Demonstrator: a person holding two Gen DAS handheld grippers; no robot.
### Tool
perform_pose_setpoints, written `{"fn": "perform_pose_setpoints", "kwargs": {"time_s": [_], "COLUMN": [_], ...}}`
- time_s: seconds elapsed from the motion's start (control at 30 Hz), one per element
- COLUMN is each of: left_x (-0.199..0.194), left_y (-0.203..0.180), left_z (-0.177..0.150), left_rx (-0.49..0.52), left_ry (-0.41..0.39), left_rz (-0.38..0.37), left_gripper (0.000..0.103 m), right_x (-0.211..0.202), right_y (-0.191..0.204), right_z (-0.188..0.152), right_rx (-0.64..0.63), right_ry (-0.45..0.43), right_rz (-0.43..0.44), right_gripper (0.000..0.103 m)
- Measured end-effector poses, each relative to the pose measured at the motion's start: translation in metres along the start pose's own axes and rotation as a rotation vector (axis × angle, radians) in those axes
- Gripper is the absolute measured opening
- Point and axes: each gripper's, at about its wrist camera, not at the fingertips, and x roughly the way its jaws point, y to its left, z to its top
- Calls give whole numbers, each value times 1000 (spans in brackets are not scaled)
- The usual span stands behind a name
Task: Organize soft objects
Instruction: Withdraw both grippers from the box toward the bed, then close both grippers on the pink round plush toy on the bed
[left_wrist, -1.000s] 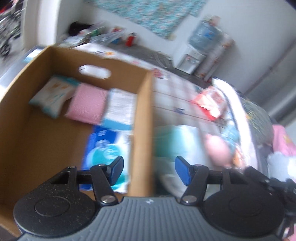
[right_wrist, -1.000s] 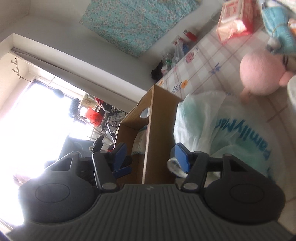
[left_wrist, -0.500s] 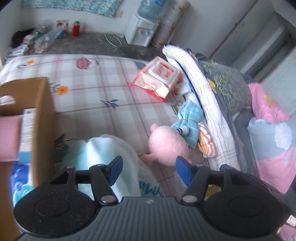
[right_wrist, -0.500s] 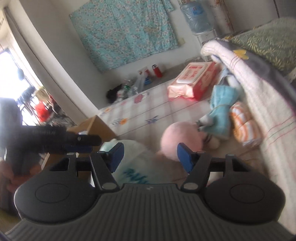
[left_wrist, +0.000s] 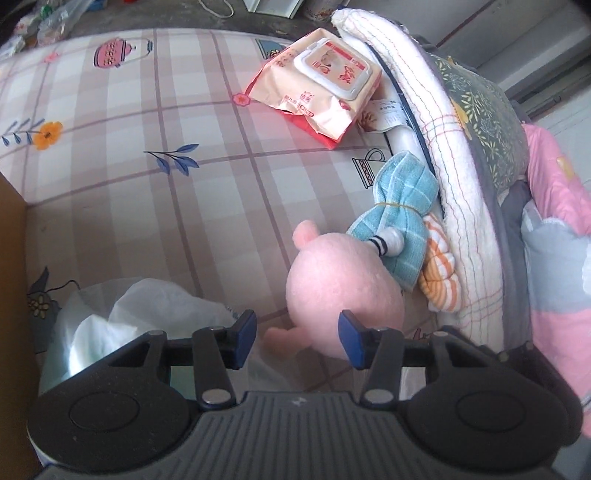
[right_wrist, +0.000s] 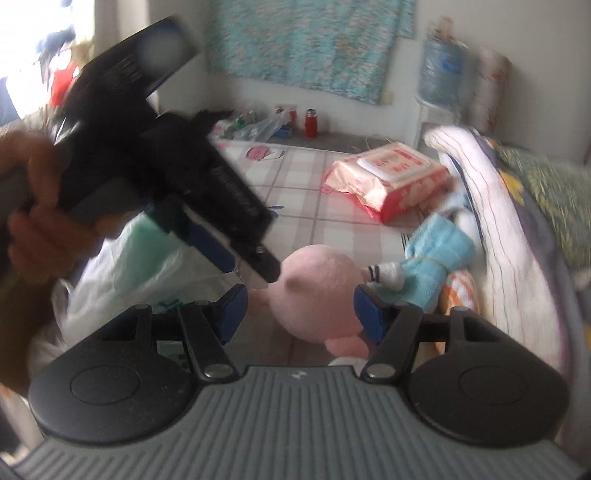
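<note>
A round pink plush toy (left_wrist: 343, 291) lies on the checked, flower-printed bed sheet (left_wrist: 140, 177), just beside a folded light-blue checked cloth tied with a band (left_wrist: 400, 206), which touches the toy at its one o'clock. Under that cloth sits an orange-and-white striped cloth (left_wrist: 441, 284), wedged against a rolled white blanket (left_wrist: 454, 155) that runs along the bed's right side. Farther up the bed, at twelve o'clock from the toy, rests a pink-and-red pack of wet wipes with a white flip lid (left_wrist: 321, 85). At about nine o'clock from the toy is a crumpled white and pale-green plastic bag (left_wrist: 125, 325), and the brown edge of a cardboard box (left_wrist: 13, 266) shows at the far left.

The left gripper (left_wrist: 297, 339) points steeply down at the toy's lower edge. Its blue fingers (left_wrist: 245, 330) have just been closing in, yet they stand apart with the toy's small pink limb between them, and the right-hand pad is in front of the toy's body; I cannot tell whether it presses. In the right wrist view this gripper is a dark blur held by a hand (right_wrist: 33, 229), its tip at the toy's top.

The right gripper (right_wrist: 297, 314) hangs released, its fingers (right_wrist: 231, 310) straddling the toy without squeezing it.
</note>
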Motion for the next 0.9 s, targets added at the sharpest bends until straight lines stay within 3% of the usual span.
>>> {"fn": "perform_pose_setpoints", "kwargs": {"time_s": [0.13, 0.37, 0.5, 0.57, 0.63, 0.67, 0.9], "left_x": [5, 11, 12, 9, 3, 0, -12], "left_y": [1, 1, -1, -3, -4, -4, 1], "left_z": [11, 13, 15, 16, 15, 15, 12], "left_rx": [-47, -104, -109, -108, -106, -104, -125], "left_ry": [0, 11, 0, -13, -37, -50, -120], "left_rz": [-63, -133, -164, -184, -206, -214, -222], "left_gripper": [50, 50, 50, 50, 50, 51, 53], "right_x": [23, 56, 64, 64, 63, 61, 51], "right_y": [12, 27, 29, 25, 14, 4, -85], "right_z": [6, 5, 2, 3, 6, 8, 5], "right_rx": [-148, -297, -344, -332, -260, -202, 373], "right_ry": [47, 91, 90, 85, 75, 68, 25], "right_rz": [-22, -46, -108, -138, -130, -119, 61], "right_gripper": [64, 80, 78, 70, 64, 57, 52]}}
